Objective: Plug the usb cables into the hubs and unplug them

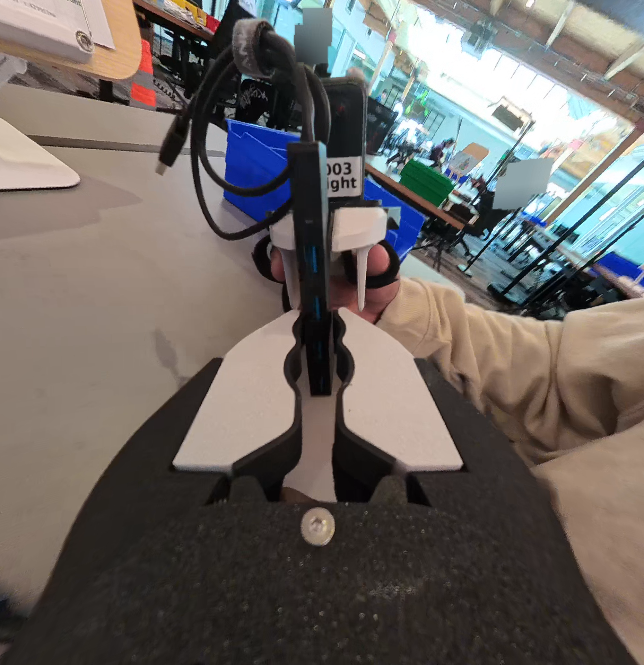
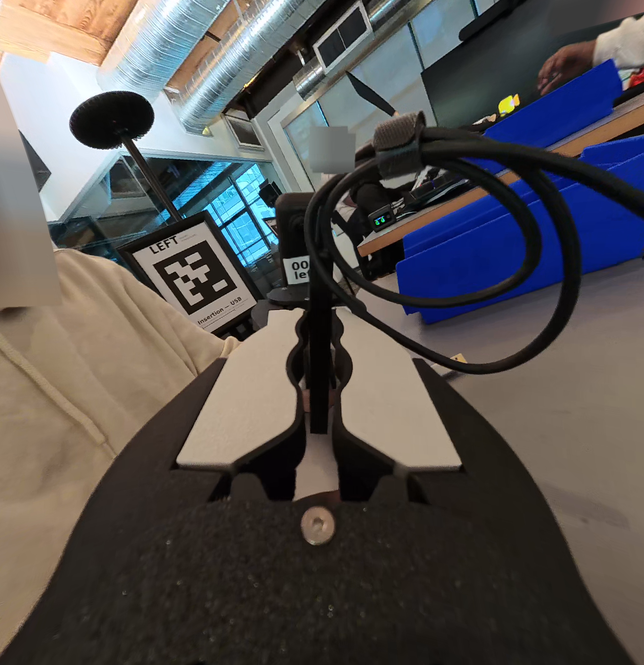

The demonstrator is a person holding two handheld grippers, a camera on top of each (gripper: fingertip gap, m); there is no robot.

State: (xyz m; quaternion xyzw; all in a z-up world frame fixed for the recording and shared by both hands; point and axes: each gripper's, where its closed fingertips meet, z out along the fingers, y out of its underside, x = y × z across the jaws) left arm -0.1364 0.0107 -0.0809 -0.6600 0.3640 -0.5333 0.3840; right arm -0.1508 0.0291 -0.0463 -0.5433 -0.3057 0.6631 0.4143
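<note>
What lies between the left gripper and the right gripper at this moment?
A slim black USB hub with blue ports; the left gripper and the right gripper clamp it from opposite ends. The left wrist view shows this.

Both claws (image 1: 318,345) (image 2: 318,345) clamped, facing.

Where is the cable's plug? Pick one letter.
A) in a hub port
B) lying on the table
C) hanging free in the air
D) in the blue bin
C: the plug hangs loose beside the bundled cable, above the table, away from the hub that the left gripper and right gripper clamp.
</note>
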